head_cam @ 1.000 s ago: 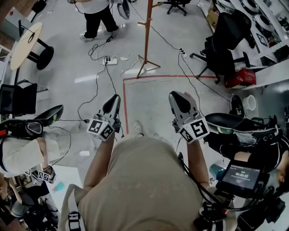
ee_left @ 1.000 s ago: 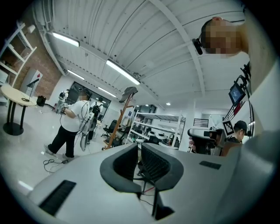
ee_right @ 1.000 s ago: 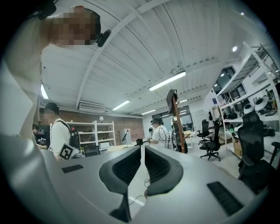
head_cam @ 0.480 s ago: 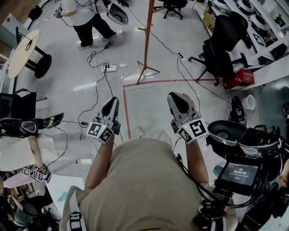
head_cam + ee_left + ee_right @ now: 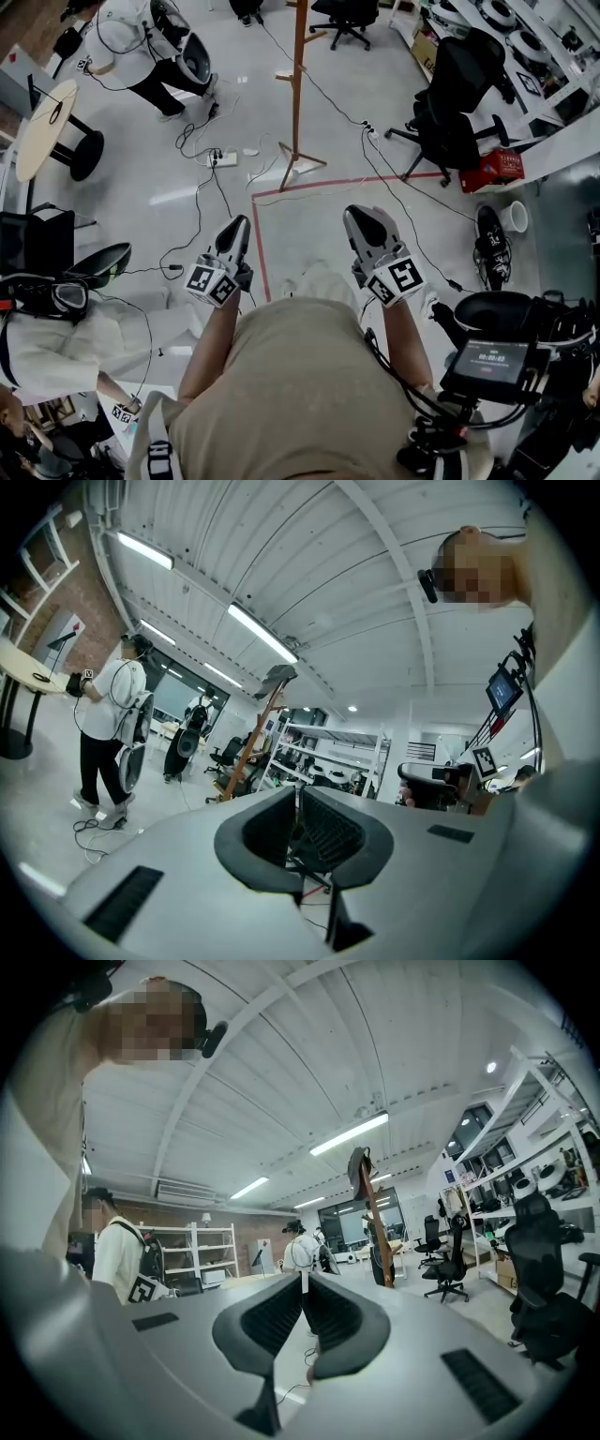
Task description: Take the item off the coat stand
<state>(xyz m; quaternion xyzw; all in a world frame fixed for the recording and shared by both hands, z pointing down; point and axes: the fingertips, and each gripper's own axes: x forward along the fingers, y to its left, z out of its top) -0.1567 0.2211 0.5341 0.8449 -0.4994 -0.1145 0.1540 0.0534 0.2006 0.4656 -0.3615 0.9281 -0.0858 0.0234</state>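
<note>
- Both the left gripper [image 5: 235, 225] and right gripper [image 5: 360, 217] have jaws together, empty, well short of the stand [image 5: 296, 103].
- Step closer, open one, and lift the item [image 5: 359, 1168] up off the stand's top.

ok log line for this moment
stage: pre-reach | left gripper: shut, empty | right gripper: shut, empty | coat stand: ahead, untouched | dark item: on its top

The pale, glossy floor [image 5: 309, 220] bears a red tape line [image 5: 375, 180] that turns a corner just beside the coat stand [image 5: 297, 94] and its splayed wooden feet. A white power strip [image 5: 221, 157] lies left of those feet (black cables [image 5: 199, 220] trail from it). Black office chairs [image 5: 448, 122] stand at the right.
</note>
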